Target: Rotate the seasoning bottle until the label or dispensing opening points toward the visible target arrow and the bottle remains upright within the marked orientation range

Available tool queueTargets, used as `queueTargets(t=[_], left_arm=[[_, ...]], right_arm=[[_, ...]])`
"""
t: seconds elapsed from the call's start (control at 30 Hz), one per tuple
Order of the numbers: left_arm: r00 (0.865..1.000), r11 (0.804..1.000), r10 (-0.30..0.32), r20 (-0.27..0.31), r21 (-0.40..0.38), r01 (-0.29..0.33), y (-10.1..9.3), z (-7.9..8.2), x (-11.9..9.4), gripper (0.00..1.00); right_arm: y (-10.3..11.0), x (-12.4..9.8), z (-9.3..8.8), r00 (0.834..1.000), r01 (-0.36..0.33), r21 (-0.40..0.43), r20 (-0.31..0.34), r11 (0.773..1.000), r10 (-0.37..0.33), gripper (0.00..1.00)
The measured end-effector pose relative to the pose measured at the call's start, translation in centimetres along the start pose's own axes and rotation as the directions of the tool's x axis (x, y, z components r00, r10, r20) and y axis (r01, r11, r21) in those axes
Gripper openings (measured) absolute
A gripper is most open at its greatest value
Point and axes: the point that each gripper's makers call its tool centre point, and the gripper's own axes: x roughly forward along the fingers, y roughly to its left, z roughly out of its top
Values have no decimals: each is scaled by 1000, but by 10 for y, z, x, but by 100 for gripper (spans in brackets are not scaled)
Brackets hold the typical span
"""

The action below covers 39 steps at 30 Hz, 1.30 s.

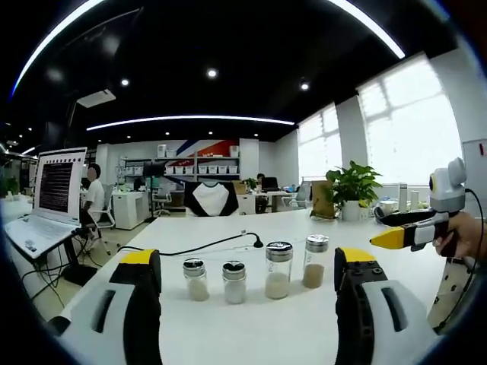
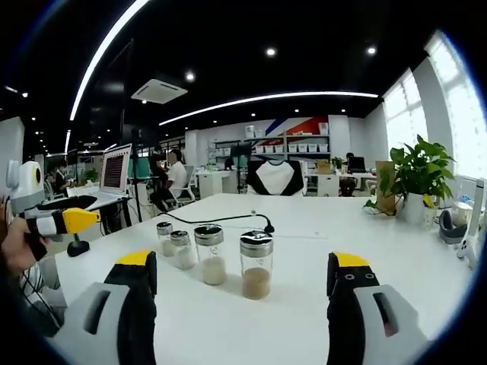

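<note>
Glass bottles point(image 1: 278, 270) are seen in a row on the white desk point(image 1: 251, 327) in the left gripper view, beyond the spread, empty left claw point(image 1: 247, 304).

In the right gripper view the right claw point(image 2: 240, 304) is likewise spread, near the brown-filled bottle point(image 2: 256, 265). No arrow is made out; a neighbour could be knocked over.

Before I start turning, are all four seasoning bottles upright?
Yes. All four seasoning bottles stand upright on the table, caps on top.

We can't read any label on the four seasoning bottles point(image 1: 278, 270) from here, they're too small, and the laptop point(image 1: 47, 199) screen text blurs out.
</note>
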Motion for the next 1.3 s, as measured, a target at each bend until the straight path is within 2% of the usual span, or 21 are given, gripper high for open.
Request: queueTargets(t=[0.2, 0.37, 0.43, 0.73, 0.83, 1.07, 1.2, 1.3], left_arm=[[1000, 1000, 2, -1, 5, -2, 0, -1, -3, 100], [1000, 1000, 2, -6, 2, -2, 0, -2, -5, 100], [1000, 1000, 5, -6, 3, -5, 0, -2, -6, 100], [1000, 1000, 3, -10, -3, -3, -1, -3, -7, 99], [1000, 1000, 0, -7, -3, 0, -2, -2, -7, 99], [1000, 1000, 0, -13, -4, 0, -1, -3, -7, 99], [1000, 1000, 3, -14, -12, -4, 0, -4, -7, 99], [1000, 1000, 3, -15, -12, -3, 0, -5, -7, 99]], right_arm=[[11, 11, 0, 999, -41, 30, 8, 999, 41, 93], [20, 22, -2, 998, -65, 18, 3, 998, 64, 91], [23, 27, 1, 997, -75, 25, 20, 997, 75, 91], [41, 46, -2, 993, -114, -30, -10, 993, 114, 90], [46, 52, 5, 993, -120, -47, 13, 992, 120, 89], [56, 71, 10, 990, -138, -83, 4, 987, 139, 84], [59, 84, 8, 987, -161, -56, -1, 985, 162, 83], [63, 91, 5, 987, -163, -70, -11, 984, 162, 83]])
